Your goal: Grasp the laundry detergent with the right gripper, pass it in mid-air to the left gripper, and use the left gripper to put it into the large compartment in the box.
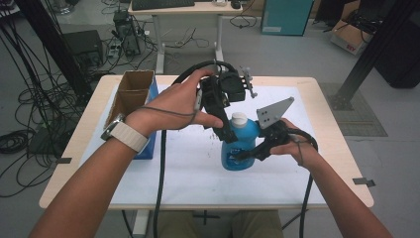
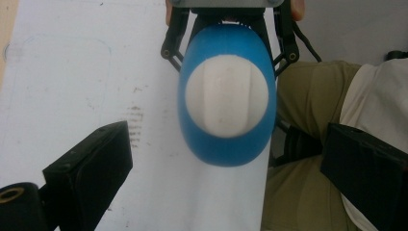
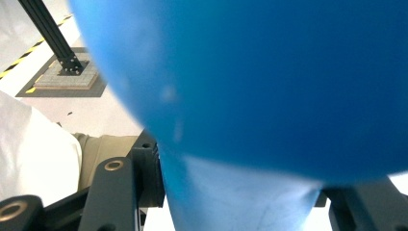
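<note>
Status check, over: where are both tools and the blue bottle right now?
Right tool shut on blue bottle, upright on table. Left tool open above white cap. Nothing in the way.

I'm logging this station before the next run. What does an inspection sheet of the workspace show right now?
Surface: table with a white sheet, faint dark smudges near the middle.
Job's things: blue bottle with white cap, upright.
Clutter: open cardboard box at the table's left.
Grippers: right tool shut on the bottle's lower body; left tool open, jaws spread above the cap.
Cables: one black cable trails from each tool over the near edge.
Surroundings: desk, computer gear, loose floor cables, black frame posts.
</note>
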{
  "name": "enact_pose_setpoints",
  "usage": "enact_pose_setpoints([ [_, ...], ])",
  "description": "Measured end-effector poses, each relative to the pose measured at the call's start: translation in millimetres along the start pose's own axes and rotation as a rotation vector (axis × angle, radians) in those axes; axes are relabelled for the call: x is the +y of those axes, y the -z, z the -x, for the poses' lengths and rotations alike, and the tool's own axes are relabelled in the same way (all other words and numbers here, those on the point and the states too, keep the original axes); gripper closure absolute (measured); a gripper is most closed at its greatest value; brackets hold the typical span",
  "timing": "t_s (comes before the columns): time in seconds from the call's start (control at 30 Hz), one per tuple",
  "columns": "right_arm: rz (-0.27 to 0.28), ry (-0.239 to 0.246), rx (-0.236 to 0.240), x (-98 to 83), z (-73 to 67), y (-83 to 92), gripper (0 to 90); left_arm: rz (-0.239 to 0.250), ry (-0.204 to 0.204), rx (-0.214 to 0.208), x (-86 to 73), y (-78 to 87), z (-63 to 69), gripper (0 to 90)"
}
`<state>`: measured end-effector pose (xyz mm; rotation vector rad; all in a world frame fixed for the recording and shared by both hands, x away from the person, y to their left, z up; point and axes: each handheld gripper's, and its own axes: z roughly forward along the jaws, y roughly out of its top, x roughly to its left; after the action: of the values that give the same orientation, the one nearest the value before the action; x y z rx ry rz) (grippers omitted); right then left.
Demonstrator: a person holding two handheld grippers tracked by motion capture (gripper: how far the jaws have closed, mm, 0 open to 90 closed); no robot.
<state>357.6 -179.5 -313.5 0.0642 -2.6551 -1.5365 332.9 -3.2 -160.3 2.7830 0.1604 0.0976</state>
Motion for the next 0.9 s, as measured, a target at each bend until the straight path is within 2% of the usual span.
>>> enact_pose_setpoints([
  [0.07, 0.0, -0.001, 0.0, 0.1, 0.1, -1.3, 42.2, 0.009, 0.01, -0.006, 0.5, -1.9, -0.2, 4.6],
  [0.13, -0.004, 0.002, 0.002, 0.3, 0.0, -2.4, 42.2, 0.0, 0.0, -0.01, 0.8, -3.1, -1.2, 4.5],
  [0.17, -0.005, 0.002, 0.003, 0.2, 0.0, -2.8, 42.2, 0.006, 0.01, -0.009, 0.8, -4.5, -0.7, 4.5],
  [0.33, -0.006, -0.001, 0.006, -0.2, -0.3, -4.5, 42.2, 0.005, 0.011, -0.007, 1.2, -7.2, -1.3, 5.0],
  [0.43, -0.008, 0.001, 0.006, -0.4, -0.1, -4.6, 42.2, -0.007, 0.001, -0.009, 1.3, -8.6, -2.6, 5.0],
  [0.53, -0.006, -0.002, 0.006, -0.3, -0.4, -4.4, 42.3, 0.002, 0.013, -0.009, 1.3, -10.7, -2.5, 5.4],
  [0.77, -0.006, 0.002, 0.007, -0.6, -0.3, -5.0, 42.2, -0.003, 0.006, -0.013, 1.6, -11.9, -4.3, 6.0],
  [0.9, -0.01, 0.006, 0.006, -1.0, 0.6, -5.2, 42.3, 0.0, 0.015, -0.016, 0.9, -12.8, -4.4, 6.0],
])
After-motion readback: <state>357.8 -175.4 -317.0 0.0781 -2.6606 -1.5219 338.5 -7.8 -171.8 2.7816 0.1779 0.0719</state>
